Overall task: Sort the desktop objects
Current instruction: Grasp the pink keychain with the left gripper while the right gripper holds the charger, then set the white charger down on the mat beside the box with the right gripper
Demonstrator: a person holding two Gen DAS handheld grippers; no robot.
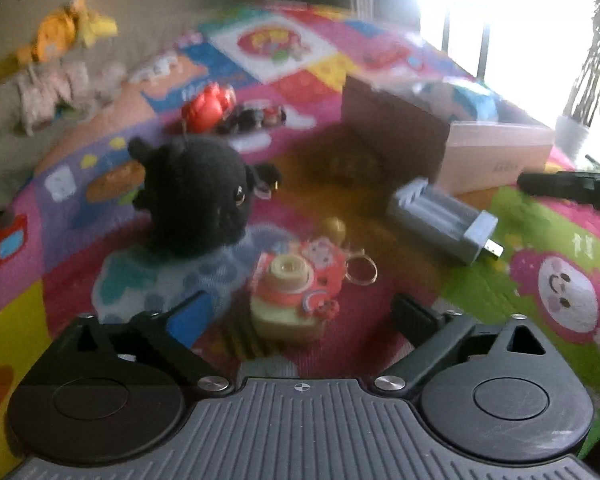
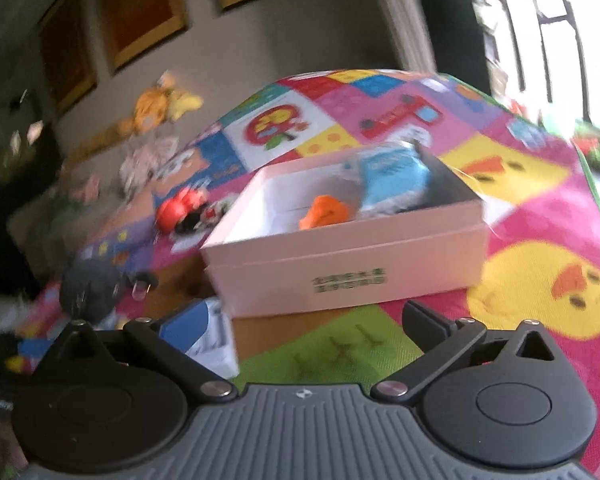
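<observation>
In the left wrist view my left gripper (image 1: pixel 300 312) is open, its fingers on either side of a pink and cream toy camera keychain (image 1: pixel 296 292) lying on the colourful mat. A black plush toy (image 1: pixel 196 196) sits just behind it to the left. A grey battery charger (image 1: pixel 444 220) lies to the right. In the right wrist view my right gripper (image 2: pixel 304 320) is open and empty, in front of a pink open box (image 2: pixel 340 268). The box holds a blue plush item (image 2: pixel 392 176) and an orange item (image 2: pixel 326 210).
A red toy (image 1: pixel 208 106) and small dark figures (image 1: pixel 256 116) lie further back on the mat (image 1: pixel 540 220). The pink box (image 1: pixel 496 152) stands at the right. A black object (image 1: pixel 568 186) reaches in from the right edge. Plush toys (image 1: pixel 68 28) lie on a sofa behind. The charger (image 2: pixel 214 336) lies by the box.
</observation>
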